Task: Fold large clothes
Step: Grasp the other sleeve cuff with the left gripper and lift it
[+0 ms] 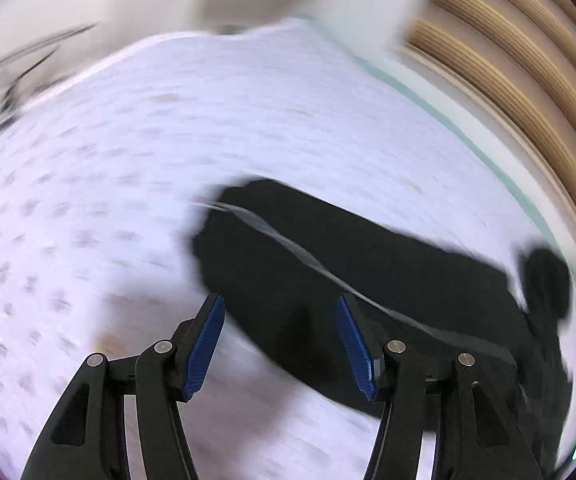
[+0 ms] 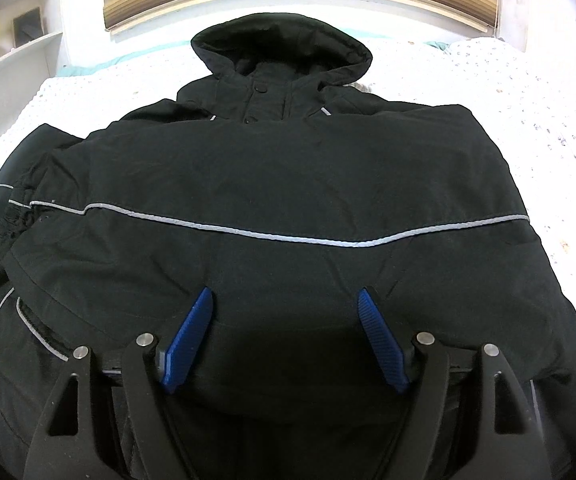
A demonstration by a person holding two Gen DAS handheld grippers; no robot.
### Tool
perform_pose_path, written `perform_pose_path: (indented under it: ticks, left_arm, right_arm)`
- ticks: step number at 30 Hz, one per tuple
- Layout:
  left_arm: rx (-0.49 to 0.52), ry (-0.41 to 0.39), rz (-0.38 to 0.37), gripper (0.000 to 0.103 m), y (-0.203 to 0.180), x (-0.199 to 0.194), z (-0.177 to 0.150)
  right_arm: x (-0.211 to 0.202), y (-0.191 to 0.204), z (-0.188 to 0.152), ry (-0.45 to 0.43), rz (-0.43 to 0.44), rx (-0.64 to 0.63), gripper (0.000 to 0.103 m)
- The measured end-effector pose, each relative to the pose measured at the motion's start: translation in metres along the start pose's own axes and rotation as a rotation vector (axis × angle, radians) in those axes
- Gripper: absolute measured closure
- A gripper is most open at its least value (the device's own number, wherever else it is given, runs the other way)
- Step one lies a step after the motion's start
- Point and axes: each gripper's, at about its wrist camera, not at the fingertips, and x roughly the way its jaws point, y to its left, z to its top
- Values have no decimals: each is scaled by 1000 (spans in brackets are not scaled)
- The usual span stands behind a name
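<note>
— Jacket first: where is it?

— The black padded hooded jacket with grey reflective piping [image 2: 288, 200] lies flat on the white dotted bedspread [image 2: 548, 128], hood [image 2: 281, 52] toward the headboard.

— Your fingers?

— My right gripper [image 2: 285, 336] hovers over the hem, spread wide, holding nothing. My left gripper [image 1: 279, 344], also wide and empty, is blurred above a sleeve.

— Risk?

— I'd guess slippery padding: pinch one layer and the fold skews.

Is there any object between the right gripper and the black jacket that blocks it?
Nothing visible blocks it. The right gripper is open directly over the black jacket, which lies on the white bedspread; only jacket fabric shows between its fingers.
</note>
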Motion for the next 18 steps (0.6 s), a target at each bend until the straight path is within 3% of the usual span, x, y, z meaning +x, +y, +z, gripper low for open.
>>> perform_pose_path:
  ticks: [3, 5, 9, 13, 16, 18]
  left_arm:
    - [-170, 46, -171, 44, 46, 29, 11]
    - [-242, 52, -233, 44, 66, 46, 12]
    - [-263, 34, -279, 43, 60, 68, 0]
    - [-229, 16, -256, 43, 46, 78, 4]
    - [-213, -20, -232, 67, 42, 75, 8]
    - [-215, -68, -241, 75, 41, 63, 9]
  right_arm:
    - [0, -1, 0, -3, 4, -1, 24]
    - [1, -2, 0, -4, 7, -1, 23]
    - [1, -2, 0, -5, 7, -1, 22]
    - [2, -1, 0, -8, 8, -1, 21]
    - [2, -2, 0, -8, 11, 1, 21]
    - [3, -2, 0, -9, 11, 1, 21]
